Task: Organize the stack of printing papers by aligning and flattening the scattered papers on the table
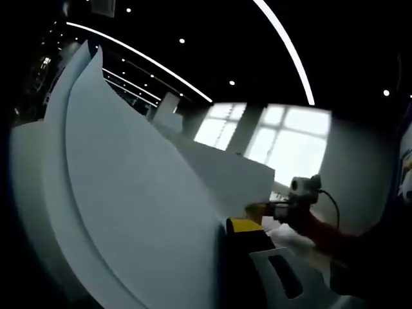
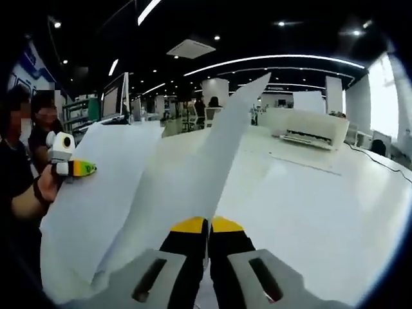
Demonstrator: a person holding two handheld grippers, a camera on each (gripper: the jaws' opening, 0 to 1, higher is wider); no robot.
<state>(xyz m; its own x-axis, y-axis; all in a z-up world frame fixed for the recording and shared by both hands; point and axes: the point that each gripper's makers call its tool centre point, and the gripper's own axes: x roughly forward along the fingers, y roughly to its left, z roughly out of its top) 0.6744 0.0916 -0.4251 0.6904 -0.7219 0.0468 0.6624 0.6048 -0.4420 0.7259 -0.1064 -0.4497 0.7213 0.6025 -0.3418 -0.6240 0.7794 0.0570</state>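
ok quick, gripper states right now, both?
Left gripper: shut on the papers, gripping one edge of the raised sheets.
Right gripper: shut on the papers, sheet edge pinched between its closed jaws.

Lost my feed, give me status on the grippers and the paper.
Right gripper shut on paper sheets, lifted off the table. Left gripper holds their far edge. Printer well clear.

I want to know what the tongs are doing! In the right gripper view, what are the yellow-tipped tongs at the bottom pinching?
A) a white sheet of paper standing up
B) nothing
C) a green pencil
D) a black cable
A: the right tongs are closed together on the thin white sheet of paper, which rises edge-on from between their yellow tips.
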